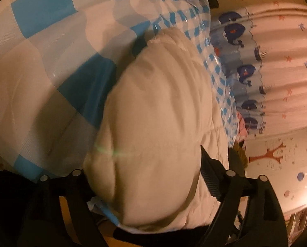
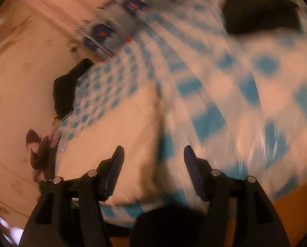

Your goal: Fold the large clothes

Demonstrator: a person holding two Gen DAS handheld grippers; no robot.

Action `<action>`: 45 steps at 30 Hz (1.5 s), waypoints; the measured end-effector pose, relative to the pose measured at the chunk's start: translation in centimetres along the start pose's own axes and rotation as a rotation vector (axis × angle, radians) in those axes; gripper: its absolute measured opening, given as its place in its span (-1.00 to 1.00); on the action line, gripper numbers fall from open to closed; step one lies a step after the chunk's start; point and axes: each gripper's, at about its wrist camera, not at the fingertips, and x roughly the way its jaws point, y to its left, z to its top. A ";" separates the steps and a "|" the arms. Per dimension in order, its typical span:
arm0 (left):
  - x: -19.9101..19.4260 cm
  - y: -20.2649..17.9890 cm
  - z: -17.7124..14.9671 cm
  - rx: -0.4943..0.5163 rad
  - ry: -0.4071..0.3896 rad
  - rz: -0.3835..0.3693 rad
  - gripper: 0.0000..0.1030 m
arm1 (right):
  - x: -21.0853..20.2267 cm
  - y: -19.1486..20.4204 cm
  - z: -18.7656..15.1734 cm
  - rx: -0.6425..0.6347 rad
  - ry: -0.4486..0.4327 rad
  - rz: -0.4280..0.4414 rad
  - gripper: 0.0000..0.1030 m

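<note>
A cream padded garment (image 1: 153, 123) lies bunched on a blue-and-white checked cloth (image 1: 40, 51) under clear plastic. In the left wrist view its bulge fills the space between the wide-standing fingers of my left gripper (image 1: 145, 160). The bulge hides the left fingertip, and the right finger (image 1: 210, 177) stands bare beside the fabric. In the blurred right wrist view my right gripper (image 2: 153, 154) is open above the table. The garment's edge (image 2: 112, 127) lies below its left finger and the checked cloth (image 2: 215, 113) below its right. Nothing is held between its pads.
A dark piece of clothing (image 2: 262, 10) lies on the far side of the cloth. Another black item (image 2: 65, 90) hangs at the table's edge. A whale-print curtain (image 1: 277, 72) and a wall with a tree sticker (image 1: 272, 154) stand close behind. Bare wooden tabletop (image 2: 293, 205) shows at the near edge.
</note>
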 end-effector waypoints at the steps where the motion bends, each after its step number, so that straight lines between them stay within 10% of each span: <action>1: 0.1 0.0 0.0 -0.011 -0.006 0.004 0.60 | 0.7 2.2 0.1 -0.084 0.000 -0.010 0.30; 6: -0.6 -2.2 -0.9 0.060 -0.089 -0.005 0.32 | 13.3 7.4 -4.5 -0.468 0.419 -0.319 0.59; 11: -0.7 -1.7 -0.2 0.082 -0.075 0.007 0.21 | 8.2 11.0 -2.5 -0.464 0.200 -0.285 0.59; 16: 0.8 -0.6 0.0 0.013 -0.088 0.031 0.66 | 10.8 19.5 -0.2 -0.609 -0.019 -0.254 0.87; 20: 1.0 -1.5 0.2 0.002 -0.114 0.003 0.58 | 20.4 20.1 -1.1 -0.596 0.105 -0.276 0.86; 25: 0.5 -3.7 -0.2 0.133 -0.137 -0.002 -0.19 | 25.0 17.4 -3.4 -0.565 0.245 -0.297 0.88; 30: 0.2 -4.0 -0.3 0.172 -0.160 0.009 -0.21 | 19.8 19.5 -3.8 -0.592 0.119 -0.258 0.87; 34: 0.1 -4.1 -0.5 0.182 -0.172 0.005 -0.22 | 23.3 18.7 -7.0 -0.667 0.194 -0.303 0.89; 40: -0.2 -4.9 -0.9 0.231 -0.194 0.041 -0.21 | 21.1 21.4 -2.7 -0.630 0.103 -0.241 0.89; 45: -0.6 -5.1 -1.1 0.239 -0.203 0.053 -0.21 | 31.1 20.1 1.5 -0.581 0.281 -0.346 0.89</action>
